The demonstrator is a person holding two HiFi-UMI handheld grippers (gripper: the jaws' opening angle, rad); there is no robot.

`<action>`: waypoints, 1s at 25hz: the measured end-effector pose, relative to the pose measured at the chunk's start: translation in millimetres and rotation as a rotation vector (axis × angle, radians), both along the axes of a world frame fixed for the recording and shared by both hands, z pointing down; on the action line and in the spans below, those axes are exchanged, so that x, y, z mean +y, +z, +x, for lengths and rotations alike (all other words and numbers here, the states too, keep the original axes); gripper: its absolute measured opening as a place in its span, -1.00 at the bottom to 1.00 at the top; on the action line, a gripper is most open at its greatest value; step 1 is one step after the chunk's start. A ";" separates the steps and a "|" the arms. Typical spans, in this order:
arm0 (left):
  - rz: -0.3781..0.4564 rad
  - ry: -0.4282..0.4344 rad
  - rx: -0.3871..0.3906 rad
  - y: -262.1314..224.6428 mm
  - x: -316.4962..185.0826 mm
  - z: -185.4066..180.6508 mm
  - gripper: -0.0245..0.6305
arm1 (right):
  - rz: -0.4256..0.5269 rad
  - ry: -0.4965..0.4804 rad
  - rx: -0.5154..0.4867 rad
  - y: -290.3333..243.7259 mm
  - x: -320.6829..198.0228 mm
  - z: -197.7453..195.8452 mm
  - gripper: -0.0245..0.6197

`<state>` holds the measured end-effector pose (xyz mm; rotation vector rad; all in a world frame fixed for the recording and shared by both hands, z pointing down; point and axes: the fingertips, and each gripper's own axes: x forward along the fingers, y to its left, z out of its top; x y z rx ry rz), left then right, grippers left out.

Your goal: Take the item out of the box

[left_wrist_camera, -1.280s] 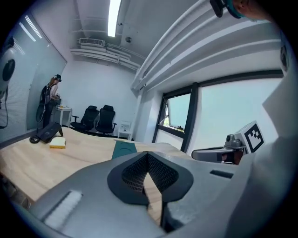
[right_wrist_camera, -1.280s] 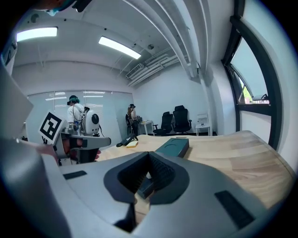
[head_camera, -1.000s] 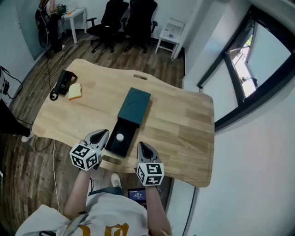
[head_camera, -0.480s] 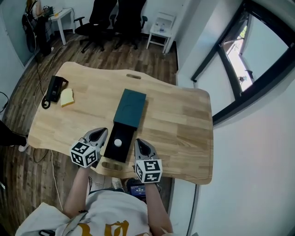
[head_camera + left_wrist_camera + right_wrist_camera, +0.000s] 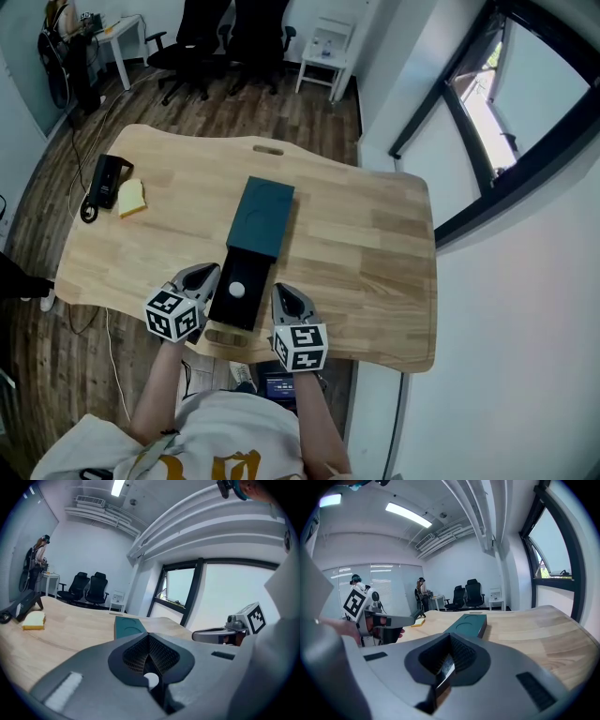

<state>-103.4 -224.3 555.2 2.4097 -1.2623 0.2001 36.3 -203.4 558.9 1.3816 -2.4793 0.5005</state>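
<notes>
A dark teal box sleeve lies mid-table, and its black tray is slid out toward me. A small white round item sits in the tray. My left gripper is shut and empty, just left of the tray's near end. The right gripper is just right of the tray, its jaws together with nothing between them. In the left gripper view the shut jaws point along the table past the teal sleeve. The right gripper view shows its jaws aimed at the sleeve.
A black device with a cable and a yellow sponge lie at the table's far left. The wooden table has a slot at its far edge. Office chairs stand beyond, and a window frame is to the right.
Both grippers have sunk a little and drawn in beside the near end of the tray. The box and the white item lie as before.
</notes>
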 end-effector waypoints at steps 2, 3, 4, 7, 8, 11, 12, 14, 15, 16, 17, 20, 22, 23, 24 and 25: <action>-0.028 0.008 -0.014 9.5 3.5 0.3 -0.92 | -0.015 0.007 -0.001 5.2 2.5 1.7 -0.91; -0.039 0.012 -0.024 13.9 5.4 0.8 -0.92 | -0.023 0.011 -0.001 8.1 4.0 2.6 -0.91; -0.048 0.015 -0.031 18.0 6.7 1.5 -0.92 | -0.030 0.014 -0.001 10.9 4.9 3.3 -0.91; -0.078 0.031 -0.047 29.5 8.2 4.9 -0.92 | -0.051 0.023 0.002 18.0 6.5 5.0 -0.91; -0.091 0.034 -0.060 33.9 9.0 5.8 -0.92 | -0.058 0.024 0.005 20.1 7.4 5.4 -0.91; -0.125 0.044 -0.097 48.4 12.5 8.1 -0.92 | -0.078 0.028 0.011 26.5 10.5 7.8 -0.91; -0.134 0.049 -0.101 52.9 13.5 9.3 -0.92 | -0.084 0.031 0.012 29.2 11.2 9.2 -0.91; -0.153 0.063 -0.106 61.1 16.0 13.1 -0.92 | -0.102 0.037 0.018 36.7 12.7 13.3 -0.91; -0.162 0.071 -0.110 64.9 17.8 15.5 -0.92 | -0.113 0.041 0.021 41.1 14.1 15.8 -0.91; -0.170 0.079 -0.114 68.7 19.7 17.7 -0.92 | -0.125 0.045 0.022 45.4 15.8 18.2 -0.91; -0.178 0.084 -0.120 72.4 21.2 19.3 -0.92 | -0.135 0.049 0.020 49.2 17.5 20.2 -0.91; -0.204 0.093 -0.144 84.2 23.8 21.1 -0.90 | -0.157 0.053 0.012 58.5 21.1 22.6 -0.91; -0.224 0.104 -0.151 91.7 25.7 23.6 -0.77 | -0.169 0.050 0.011 63.5 23.4 23.5 -0.91; -0.232 0.112 -0.155 95.1 26.4 25.6 -0.67 | -0.173 0.049 0.012 65.7 24.4 24.5 -0.91; -0.237 0.120 -0.161 98.2 26.9 27.9 -0.58 | -0.177 0.049 0.012 67.6 25.0 26.0 -0.91; -0.242 0.128 -0.171 101.1 27.3 30.0 -0.51 | -0.181 0.049 0.013 69.2 25.6 27.9 -0.91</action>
